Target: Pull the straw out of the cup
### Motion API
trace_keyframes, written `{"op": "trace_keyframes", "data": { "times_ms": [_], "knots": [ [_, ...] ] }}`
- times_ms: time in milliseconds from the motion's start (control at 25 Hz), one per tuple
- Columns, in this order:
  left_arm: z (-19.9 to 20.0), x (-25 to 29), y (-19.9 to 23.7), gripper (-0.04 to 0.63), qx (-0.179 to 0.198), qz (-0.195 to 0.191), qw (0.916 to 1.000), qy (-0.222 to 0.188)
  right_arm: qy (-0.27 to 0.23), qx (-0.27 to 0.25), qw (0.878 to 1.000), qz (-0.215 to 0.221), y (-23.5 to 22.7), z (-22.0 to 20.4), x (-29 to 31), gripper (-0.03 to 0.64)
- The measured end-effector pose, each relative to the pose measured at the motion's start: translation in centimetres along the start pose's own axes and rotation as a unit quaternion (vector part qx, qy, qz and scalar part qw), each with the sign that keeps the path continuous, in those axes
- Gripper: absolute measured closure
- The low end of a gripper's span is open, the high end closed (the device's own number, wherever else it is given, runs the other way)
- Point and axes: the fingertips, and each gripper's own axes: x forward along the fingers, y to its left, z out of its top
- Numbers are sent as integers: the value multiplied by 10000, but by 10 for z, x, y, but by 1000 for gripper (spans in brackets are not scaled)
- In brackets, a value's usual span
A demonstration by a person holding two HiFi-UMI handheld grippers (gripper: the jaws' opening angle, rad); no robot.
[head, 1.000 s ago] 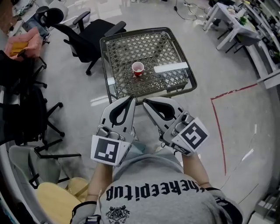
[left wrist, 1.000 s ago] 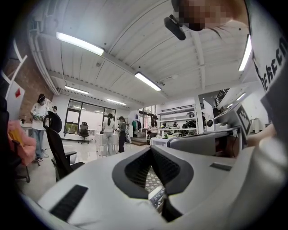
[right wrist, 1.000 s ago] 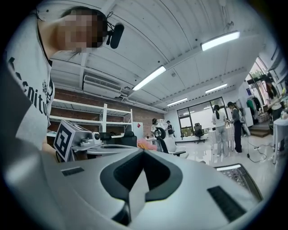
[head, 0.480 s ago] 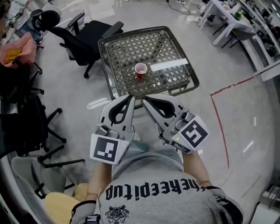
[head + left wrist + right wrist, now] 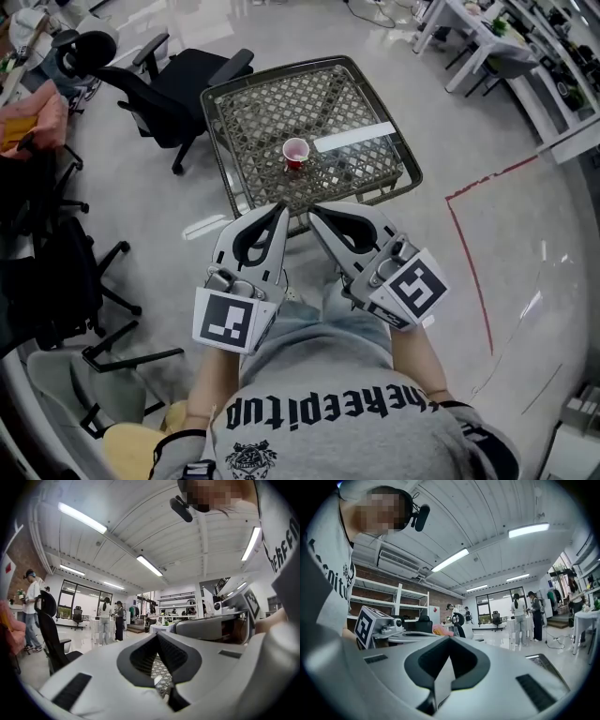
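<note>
A small red cup [image 5: 295,151] with a white inside stands near the middle of a metal mesh table [image 5: 253,112]. It is too small in the head view to make out a straw. My left gripper [image 5: 281,209] and right gripper [image 5: 313,214] are held side by side close to the person's body. Both point level toward the table's near edge and stop well short of the cup. In the left gripper view the left gripper [image 5: 157,634] has its jaws together and empty. The right gripper [image 5: 450,639] is likewise shut on nothing.
A white strip [image 5: 354,137] lies on the table right of the cup. A black office chair [image 5: 178,89] stands left of the table, with more chairs [image 5: 56,272] at far left. White desks [image 5: 487,47] are at upper right, and red floor tape [image 5: 473,253] runs at right.
The table and cup have drifted slightly left in the head view as the person shifted. Both grippers stay shut, side by side, in the same pose.
</note>
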Motion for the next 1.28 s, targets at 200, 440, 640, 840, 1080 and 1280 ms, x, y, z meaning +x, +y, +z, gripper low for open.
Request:
{"op": "trace_keyframes", "data": {
  "times_ms": [200, 440, 640, 840, 1080, 1280],
  "knots": [
    [1, 4, 8, 569, -1, 170, 9998, 35, -15, 15, 10000, 27, -14, 2, 5, 618],
    [-1, 16, 27, 569, -27, 571, 9983, 82, -60, -6, 9995, 312, -37, 3, 22, 618],
    [-1, 40, 34, 569, -73, 844, 9963, 153, -8, 46, 9982, 598, -63, 0, 31, 618],
    [1, 69, 40, 569, -134, 1158, 9929, 219, 50, 94, 9955, 940, -94, -1, 42, 618],
    [-3, 95, 51, 569, -194, 1519, 9878, 282, 134, 81, 9916, 1283, -124, -8, 55, 617],
    [-3, 112, 59, 569, -303, 1867, 9813, 358, 232, 152, 9864, 1621, -145, -9, 66, 617]
  ]
}}
